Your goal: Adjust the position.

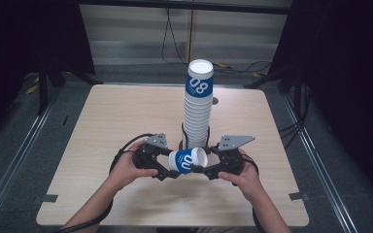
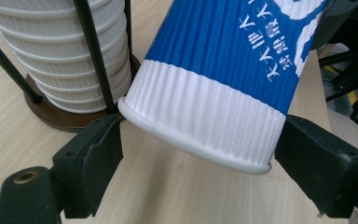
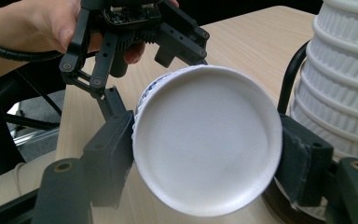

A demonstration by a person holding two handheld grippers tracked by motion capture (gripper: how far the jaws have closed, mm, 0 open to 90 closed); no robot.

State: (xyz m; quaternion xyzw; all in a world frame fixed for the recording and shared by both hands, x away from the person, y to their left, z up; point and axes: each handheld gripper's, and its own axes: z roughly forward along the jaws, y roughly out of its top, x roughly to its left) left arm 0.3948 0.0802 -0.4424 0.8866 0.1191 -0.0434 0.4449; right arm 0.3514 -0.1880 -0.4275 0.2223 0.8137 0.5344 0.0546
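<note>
A blue and white ribbed paper cup lies on its side in the air, low over the table's near middle, held between both grippers. My left gripper has its jaws on the two sides of the rolled mouth rim; in the left gripper view the cup slants up from between the pads, which touch the rim. My right gripper is shut on the cup's base end. In the right gripper view, the white base disc faces the camera between the jaws.
A tall stack of upturned cups stands just behind the grippers in a holder with thin black rods and a round dark base. The light wooden table spreads to both sides. Dark floor and cables lie beyond its edges.
</note>
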